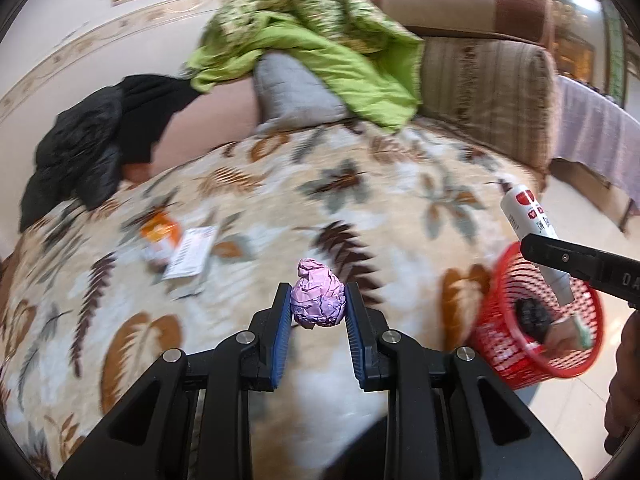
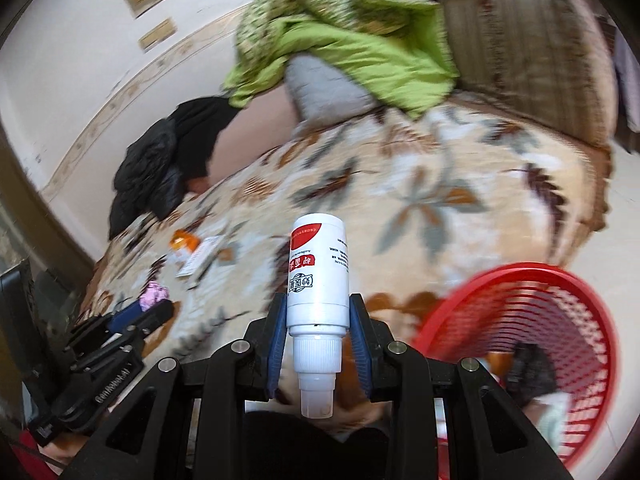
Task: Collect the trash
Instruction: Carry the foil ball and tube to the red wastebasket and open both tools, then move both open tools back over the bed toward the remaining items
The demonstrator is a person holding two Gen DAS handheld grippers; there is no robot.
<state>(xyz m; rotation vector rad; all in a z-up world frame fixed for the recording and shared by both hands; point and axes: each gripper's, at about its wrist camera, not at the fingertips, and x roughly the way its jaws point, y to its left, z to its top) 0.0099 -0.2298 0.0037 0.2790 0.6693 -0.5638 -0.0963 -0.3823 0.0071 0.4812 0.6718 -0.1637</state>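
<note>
a sofa (image 1: 480, 92) is covered with a leaf-pattern blanket (image 1: 360, 184), and a green quilt (image 1: 320, 48) and a black jacket (image 1: 92, 136) lie at its back. a red mesh basket (image 1: 508, 344) stands at the blanket's right edge with some trash already inside. the right gripper (image 2: 318, 320) has its fingers closed on a white spray bottle (image 2: 318, 272), nozzle toward the camera, near the basket. the left gripper (image 1: 318, 312) pinches a crumpled pink paper ball (image 1: 318, 300) above the blanket. an orange packet (image 1: 160, 232) and a white leaflet (image 1: 192, 254) lie on the blanket.
</note>
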